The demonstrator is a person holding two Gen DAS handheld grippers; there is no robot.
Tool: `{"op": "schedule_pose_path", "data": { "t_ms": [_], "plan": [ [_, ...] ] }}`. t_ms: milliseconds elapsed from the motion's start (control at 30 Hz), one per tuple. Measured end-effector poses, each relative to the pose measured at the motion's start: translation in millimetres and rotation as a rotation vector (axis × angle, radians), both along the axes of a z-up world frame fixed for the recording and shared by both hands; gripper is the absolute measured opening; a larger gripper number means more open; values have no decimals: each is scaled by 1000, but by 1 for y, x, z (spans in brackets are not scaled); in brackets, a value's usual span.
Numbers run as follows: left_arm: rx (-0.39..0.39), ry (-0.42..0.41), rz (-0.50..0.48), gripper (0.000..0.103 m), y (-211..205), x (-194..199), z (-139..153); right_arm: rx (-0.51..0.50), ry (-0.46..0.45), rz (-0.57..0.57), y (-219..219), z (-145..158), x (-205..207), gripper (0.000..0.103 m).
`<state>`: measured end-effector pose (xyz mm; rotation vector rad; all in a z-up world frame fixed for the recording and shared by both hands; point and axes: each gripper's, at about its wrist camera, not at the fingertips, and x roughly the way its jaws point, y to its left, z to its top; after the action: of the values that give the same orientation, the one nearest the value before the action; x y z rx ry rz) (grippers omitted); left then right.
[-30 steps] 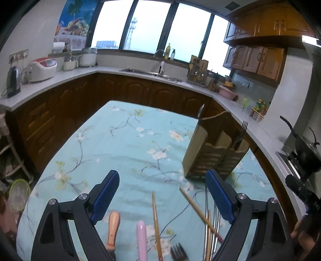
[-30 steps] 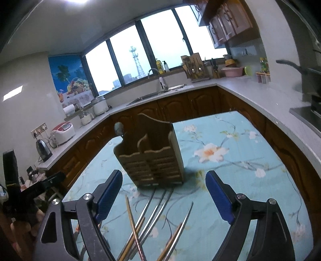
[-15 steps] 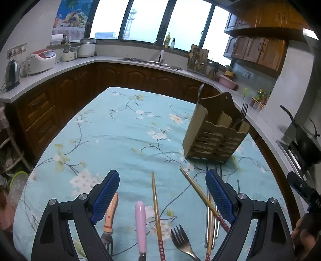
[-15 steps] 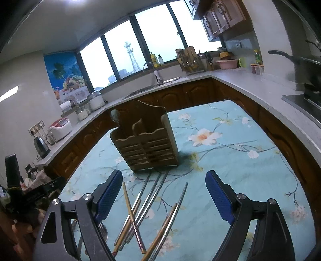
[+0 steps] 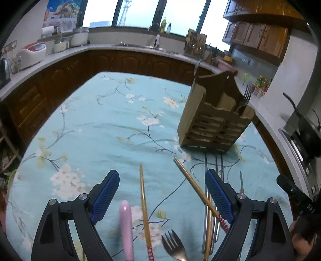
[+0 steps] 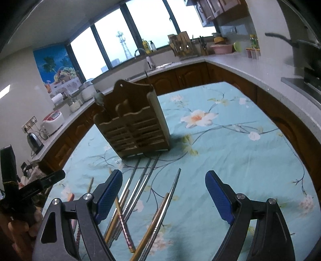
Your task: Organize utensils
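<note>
Standing on the floral tablecloth [image 5: 104, 128]: wooden utensil caddy [image 5: 214, 120], one fork [image 5: 245, 98] held inside. Laid loose before it: chopsticks [image 5: 144, 202], fork [image 5: 174, 248], pink handle [image 5: 126, 224]. Left gripper [image 5: 162, 197] and right gripper [image 6: 163, 197] are spread wide, nothing held.

Daylight is blowing out the windows [image 5: 140, 12] at 12 o'clock. Fisheye is bending, darkening edges; pan [image 6: 289, 41] at 2 o'clock is blurring.

Both the left gripper [image 5: 162, 191] and the right gripper [image 6: 163, 190] have black triangular-cutout arms, silver screws and blue textured pads [image 5: 105, 194].
</note>
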<state>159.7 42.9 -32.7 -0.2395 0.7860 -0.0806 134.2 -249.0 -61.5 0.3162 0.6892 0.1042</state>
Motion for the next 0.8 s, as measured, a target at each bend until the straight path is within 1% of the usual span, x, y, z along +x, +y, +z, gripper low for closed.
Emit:
{"op": "schedule_pose_path", "data": {
  "t_ms": [133,200,333,400,467,567,667,700,767,800],
  "plan": [
    [-10,60,-21,82,-9,24,-11,-10,39,-2,2,-10,11,81],
    [-13,83,-34,79,-14,37,-17,-15,67,-3,2,-16,17,73],
    [-6,113,-55,75,-21,57,-24,-24,119,0,4,-28,27,64],
    [2,128,-63,63,-26,69,-30,-19,139,3,5,-33,31,59],
    [4,151,-74,58,-30,80,-37,-13,158,4,4,-39,36,58],
    [-12,187,-86,57,-34,96,-48,-10,177,10,5,-45,42,56],
    [2,206,-101,56,-41,111,-56,-17,204,22,7,-53,51,47],
    [9,213,-106,55,-43,116,-59,-17,212,24,8,-55,53,45],
    [15,228,-116,51,-46,123,-64,-15,232,20,7,-62,60,42],
    [17,237,-118,49,-48,126,-67,-16,238,17,7,-64,64,38]
  ]
}}
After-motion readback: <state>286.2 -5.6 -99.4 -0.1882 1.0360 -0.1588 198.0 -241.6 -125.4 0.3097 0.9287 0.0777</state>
